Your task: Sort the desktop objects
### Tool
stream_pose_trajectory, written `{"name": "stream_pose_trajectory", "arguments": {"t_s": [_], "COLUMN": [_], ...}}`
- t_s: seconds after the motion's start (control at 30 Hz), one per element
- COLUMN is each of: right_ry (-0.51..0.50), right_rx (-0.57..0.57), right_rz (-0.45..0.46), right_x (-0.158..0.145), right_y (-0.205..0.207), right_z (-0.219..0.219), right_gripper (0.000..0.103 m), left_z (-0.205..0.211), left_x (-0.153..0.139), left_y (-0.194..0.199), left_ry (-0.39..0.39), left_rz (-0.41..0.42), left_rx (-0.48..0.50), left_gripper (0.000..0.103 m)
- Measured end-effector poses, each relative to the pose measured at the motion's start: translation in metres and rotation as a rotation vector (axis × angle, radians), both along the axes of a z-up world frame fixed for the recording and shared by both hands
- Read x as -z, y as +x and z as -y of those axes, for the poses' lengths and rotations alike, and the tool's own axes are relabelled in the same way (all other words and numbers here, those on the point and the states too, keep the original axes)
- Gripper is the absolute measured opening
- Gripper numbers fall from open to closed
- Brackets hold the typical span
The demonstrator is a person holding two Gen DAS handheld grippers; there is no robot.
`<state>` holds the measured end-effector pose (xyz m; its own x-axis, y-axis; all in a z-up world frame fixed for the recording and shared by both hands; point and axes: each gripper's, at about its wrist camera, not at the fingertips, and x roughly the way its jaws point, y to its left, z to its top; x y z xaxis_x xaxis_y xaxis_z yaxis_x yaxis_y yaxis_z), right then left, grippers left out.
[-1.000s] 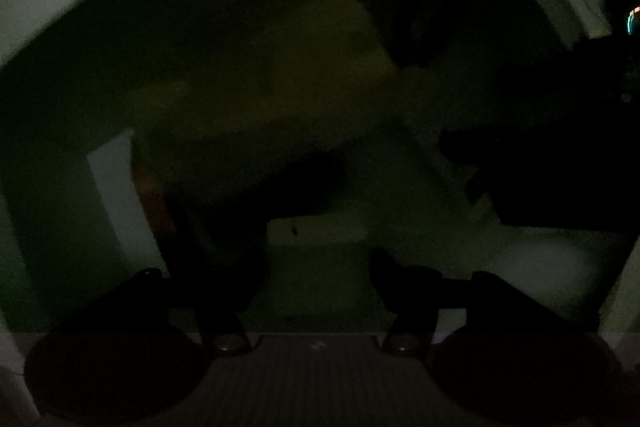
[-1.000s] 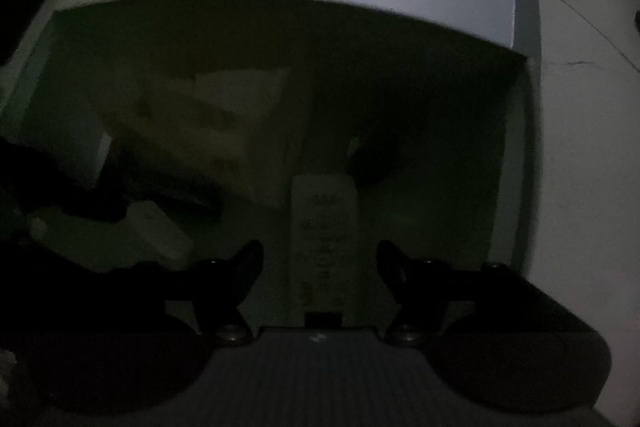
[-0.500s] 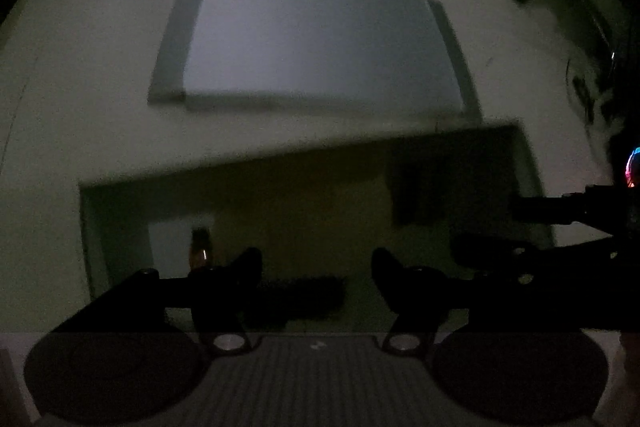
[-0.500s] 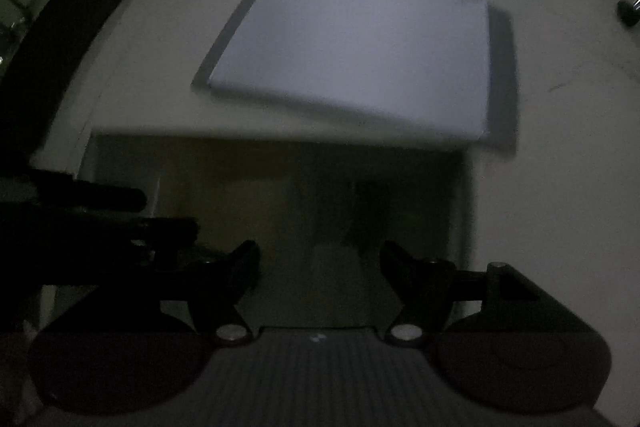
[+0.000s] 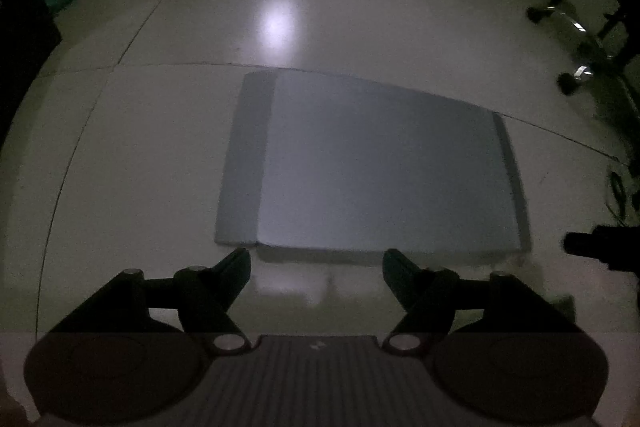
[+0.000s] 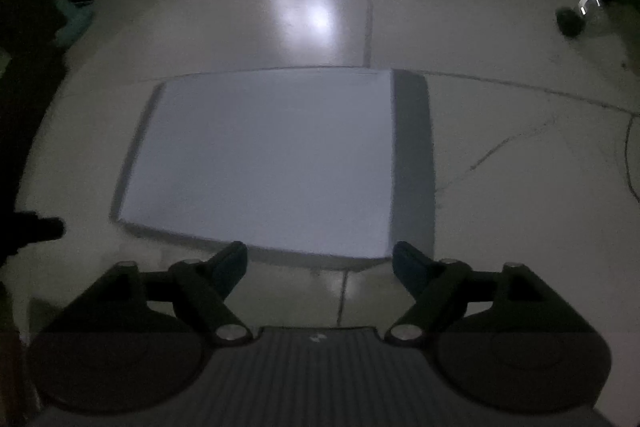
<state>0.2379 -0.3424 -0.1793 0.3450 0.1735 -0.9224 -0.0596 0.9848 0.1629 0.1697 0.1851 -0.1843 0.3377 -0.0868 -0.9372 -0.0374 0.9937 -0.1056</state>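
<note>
Left gripper and right gripper had both lifted out of the dark open box seen a second before, jaws opening with nothing between them, now above its pale lid on the floor; sorted objects presumably remained in the box, out of view.

Only task item in view: a flat pale grey-white box lid, rectangular, lying top-face up on the tiled floor with its short side walls showing as darker strips at the left and right ends. Left view has it skewed, far edge running down to the right; right view shows the same lid skewed the other way. Top is plain and bare, dim lighting, no markings readable.
</note>
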Motion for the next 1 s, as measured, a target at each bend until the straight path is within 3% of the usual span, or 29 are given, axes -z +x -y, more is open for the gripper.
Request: {"name": "stream_pose_trajectory", "arguments": {"t_s": [0.17,0.3,0.4,0.53,0.73,0.9,1.0], "right_ry": [0.000,0.036,0.025,0.079,0.100,0.061,0.084], "right_rx": [0.050,0.095,0.133,0.171,0.191,0.162,0.162], "right_rz": [-0.030,-0.042,-0.075,-0.092,-0.160,-0.157,-0.168], "right_x": [0.021,0.044,0.067,0.092,0.128,0.138,0.142], "right_y": [0.024,0.034,0.046,0.058,0.070,0.069,0.067], "right_z": [0.014,0.026,0.038,0.052,0.061,0.057,0.055], "right_gripper": [0.087,0.090,0.097,0.097,0.098,0.098,0.098], "left_z": [-0.009,-0.017,-0.018,-0.023,-0.039,-0.048,-0.043], "left_x": [0.026,0.056,0.077,0.090,0.111,0.124,0.130], "left_y": [0.029,0.049,0.065,0.082,0.093,0.092,0.087], "left_ry": [0.044,0.027,0.073,0.110,0.076,0.006,0.015], "left_rz": [0.000,-0.024,-0.031,0.019,0.030,0.070,0.076], "left_rx": [-0.002,-0.014,-0.022,-0.027,-0.032,-0.046,-0.022], "left_gripper": [0.070,0.072,0.073,0.074,0.074,0.079,0.081]}}
